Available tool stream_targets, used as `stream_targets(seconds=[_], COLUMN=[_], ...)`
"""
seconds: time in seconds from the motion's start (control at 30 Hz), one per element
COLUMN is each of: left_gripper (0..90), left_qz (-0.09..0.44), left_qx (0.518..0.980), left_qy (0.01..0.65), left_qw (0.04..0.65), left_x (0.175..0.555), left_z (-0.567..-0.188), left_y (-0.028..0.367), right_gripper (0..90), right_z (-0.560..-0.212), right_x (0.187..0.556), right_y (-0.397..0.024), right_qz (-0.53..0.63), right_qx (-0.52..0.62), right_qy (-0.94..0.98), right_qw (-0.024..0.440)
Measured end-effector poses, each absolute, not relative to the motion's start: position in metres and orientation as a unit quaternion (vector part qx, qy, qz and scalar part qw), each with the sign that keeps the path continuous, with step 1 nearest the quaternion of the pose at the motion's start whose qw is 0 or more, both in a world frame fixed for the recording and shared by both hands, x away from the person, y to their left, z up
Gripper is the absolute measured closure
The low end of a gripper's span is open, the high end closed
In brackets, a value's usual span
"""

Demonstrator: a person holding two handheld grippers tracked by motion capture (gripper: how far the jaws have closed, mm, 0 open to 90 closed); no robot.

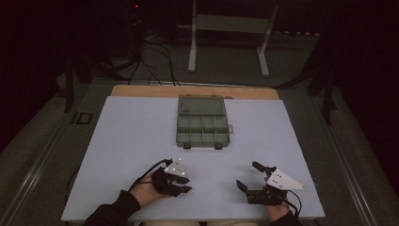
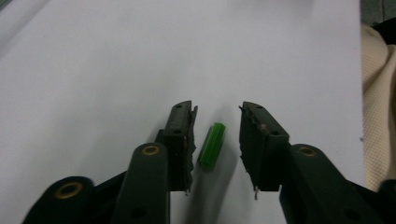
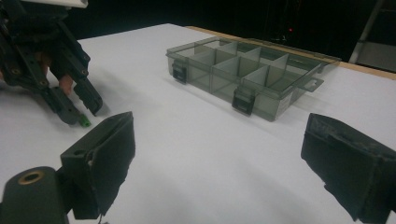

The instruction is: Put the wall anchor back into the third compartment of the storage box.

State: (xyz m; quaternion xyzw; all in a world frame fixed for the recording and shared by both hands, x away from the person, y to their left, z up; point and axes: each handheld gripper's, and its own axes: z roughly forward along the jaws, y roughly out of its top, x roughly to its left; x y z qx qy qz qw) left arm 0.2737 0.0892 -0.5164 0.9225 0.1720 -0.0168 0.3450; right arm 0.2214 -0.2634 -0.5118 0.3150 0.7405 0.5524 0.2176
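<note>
From the high view, the left gripper (image 1: 184, 183) rests low on the white table (image 1: 131, 141) near its front edge, the right gripper (image 1: 248, 177) sits well apart from it with jaws spread wide, and a grey compartment box (image 1: 202, 122) lies open farther back at the middle. In the left gripper view, a small green plug (image 2: 212, 145) lies on the table between the two jaws, which stand apart on either side without pressing it. In the right gripper view, the wide-open jaws hold nothing, with the compartment box ahead and the left gripper over the green plug at the left.

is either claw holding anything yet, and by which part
Nothing is held. The green plug lies on the table between the left claw jaws, untouched; the right claw is open, empty.
</note>
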Motion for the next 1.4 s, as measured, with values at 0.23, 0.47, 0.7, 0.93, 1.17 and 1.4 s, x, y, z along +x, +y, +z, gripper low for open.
stream_targets(seconds=[0.23, 0.47, 0.7, 0.93, 1.17, 1.4], left_gripper=[78.8, 82.8, 83.2, 83.2, 83.2, 83.2], left_qz=[-0.008, -0.015, -0.006, 0.012, 0.022, 0.051], left_qx=[0.93, 0.922, 0.909, 0.905, 0.896, 0.881], left_qy=[0.16, 0.174, 0.194, 0.199, 0.218, 0.245], left_qw=[0.332, 0.345, 0.369, 0.376, 0.387, 0.401], left_x=[0.271, 0.275, 0.29, 0.305, 0.324, 0.344], left_z=[-0.516, -0.512, -0.49, -0.471, -0.454, -0.435], left_y=[0.086, 0.089, 0.095, 0.093, 0.09, 0.085], right_gripper=[9.9, 9.9, 9.9, 9.9, 9.9, 9.9], right_z=[-0.512, -0.512, -0.512, -0.512, -0.512, -0.512], right_x=[0.221, 0.221, 0.221, 0.222, 0.222, 0.222], right_y=[-0.263, -0.264, -0.263, -0.264, -0.264, -0.263], right_qz=[0.552, 0.553, 0.552, 0.553, 0.554, 0.553], right_qx=[0.316, 0.316, 0.315, 0.316, 0.317, 0.314], right_qy=[0.74, 0.74, 0.74, 0.74, 0.739, 0.741], right_qw=[0.218, 0.219, 0.218, 0.218, 0.218, 0.218])
